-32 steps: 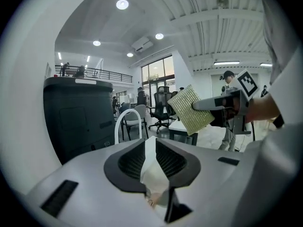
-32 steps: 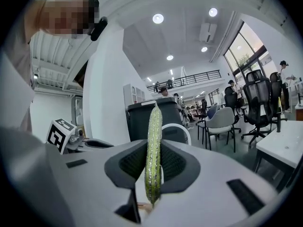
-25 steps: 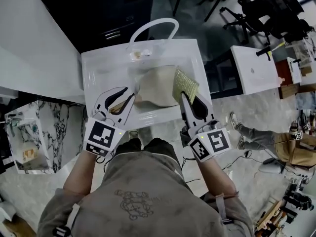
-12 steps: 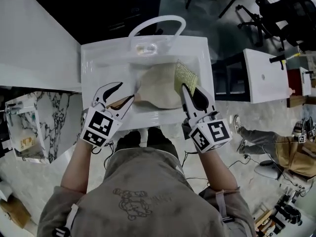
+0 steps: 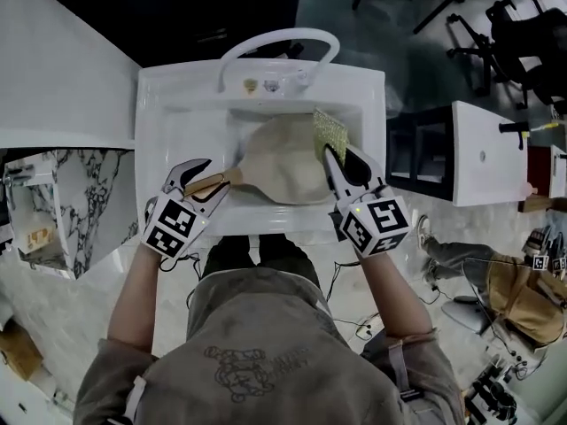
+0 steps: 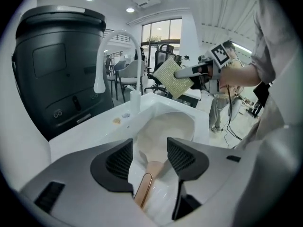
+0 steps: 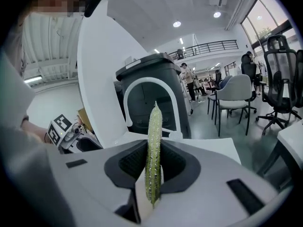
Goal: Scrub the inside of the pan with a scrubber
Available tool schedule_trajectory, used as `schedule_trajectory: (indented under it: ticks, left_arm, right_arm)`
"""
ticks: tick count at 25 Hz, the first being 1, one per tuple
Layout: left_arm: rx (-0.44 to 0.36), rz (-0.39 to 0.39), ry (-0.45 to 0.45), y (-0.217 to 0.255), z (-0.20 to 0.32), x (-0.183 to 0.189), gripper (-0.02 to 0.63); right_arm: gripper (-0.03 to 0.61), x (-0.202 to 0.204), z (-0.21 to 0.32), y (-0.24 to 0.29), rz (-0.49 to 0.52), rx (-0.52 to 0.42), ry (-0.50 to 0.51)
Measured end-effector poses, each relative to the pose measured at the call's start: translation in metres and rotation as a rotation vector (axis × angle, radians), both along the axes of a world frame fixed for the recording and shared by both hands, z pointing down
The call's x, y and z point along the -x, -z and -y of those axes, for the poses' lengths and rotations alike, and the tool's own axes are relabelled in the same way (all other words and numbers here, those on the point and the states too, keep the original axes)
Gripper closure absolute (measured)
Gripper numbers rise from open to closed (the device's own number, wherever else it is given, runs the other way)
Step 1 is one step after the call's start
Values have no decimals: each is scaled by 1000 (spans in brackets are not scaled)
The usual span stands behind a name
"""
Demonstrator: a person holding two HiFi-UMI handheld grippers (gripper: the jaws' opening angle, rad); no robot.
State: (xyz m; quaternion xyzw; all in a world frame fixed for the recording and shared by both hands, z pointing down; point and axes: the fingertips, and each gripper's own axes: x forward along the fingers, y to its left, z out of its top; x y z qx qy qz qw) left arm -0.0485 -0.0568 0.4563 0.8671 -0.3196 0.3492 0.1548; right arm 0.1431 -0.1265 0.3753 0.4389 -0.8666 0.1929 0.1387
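Cream-coloured and shallow, the pan (image 5: 283,158) lies in the basin of a white sink (image 5: 168,122), its inside facing up. Its pale wooden handle (image 5: 215,182) reaches toward the sink's left edge, close to the near-left corner. In the left gripper view the pan (image 6: 168,126) fills most of the basin, and the handle (image 6: 144,186), with a thin metal loop at its end, runs back under the jaws.

The left hand-held gripper (image 5: 217,175) sits over that handle. Its jaws have just been opening and stand wide apart. The handle shows in the gap between them, but neither pad presses on it.

A yellow-green scrubber (image 5: 330,133) is clamped in the right hand-held gripper (image 5: 341,162), over the pan's far right rim. The right gripper view shows the scrubber (image 7: 154,150) edge-on and upright, with both pads tight against its faces. From the left gripper view the scrubber (image 6: 173,78) is a mesh square held up above the basin, clear of the pan.

A white arched faucet (image 5: 275,38) rises from the sink's far edge, with a small tan bit (image 5: 252,84) on the ledge beside its base. Behind the sink stands a large dark bin (image 6: 57,65). Off the sink's right edge is a white table (image 5: 483,149).
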Motion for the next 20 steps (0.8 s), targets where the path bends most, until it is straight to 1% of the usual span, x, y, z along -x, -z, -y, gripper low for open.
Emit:
schedule_trajectory:
  ticks: [1,2,6,8,14,17,20]
  left_arm:
    - [11,-4,2,-6,1,0,396]
    - [18,11,-3,-12,3,0,396]
    - [46,130,-79,-44,1,-2,387]
    - [67,168,-116,-60,0,-3,385]
    - [167,217,-161,-111,-6,8,383]
    - [189,251,-173,-130,-8,15,379]
    - [223,262,-193,-142,-12,18,379]
  right_arm:
    - [508,-1,5,-8,-15,11,9]
    - [508,-2,10,-17,-30,22,18]
    - [508,-4,23,-53,-104,65,58]
    - [508,-3,29,-73,-148,85,74]
    - [508,2,40,-140,-277,178,108]
    - [508,-1,46,-174,-348,230,97]
    - [508,-5,53,-206,-428,287,83]
